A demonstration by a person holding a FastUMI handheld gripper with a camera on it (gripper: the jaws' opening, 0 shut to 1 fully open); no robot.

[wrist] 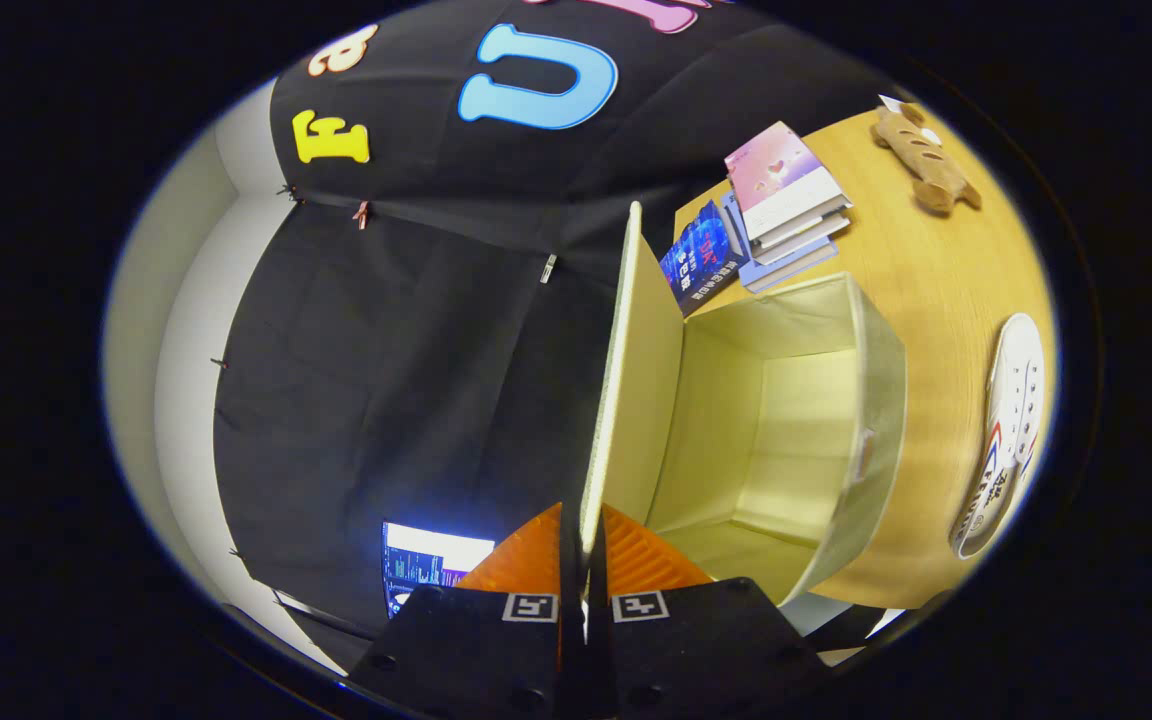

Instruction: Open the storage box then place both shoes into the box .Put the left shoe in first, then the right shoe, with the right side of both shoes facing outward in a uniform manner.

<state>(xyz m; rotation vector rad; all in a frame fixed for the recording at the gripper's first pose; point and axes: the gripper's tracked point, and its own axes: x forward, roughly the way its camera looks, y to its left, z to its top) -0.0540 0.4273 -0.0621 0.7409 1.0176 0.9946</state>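
orange-fingered gripper [583,545] clamps the raised lid [626,370] of the open storage box [876,400]; white shoe [1006,430] on the tabletop [936,270] edge.

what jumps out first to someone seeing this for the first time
The pale cream fabric storage box on the wooden table draws the eye, empty, its flat cream lid swung upright with the edge pinched between the orange fingers, which are shut on it. Beyond the box lie a stack of books and a brown plush toy; a white lace-up sneaker lies beside the box.
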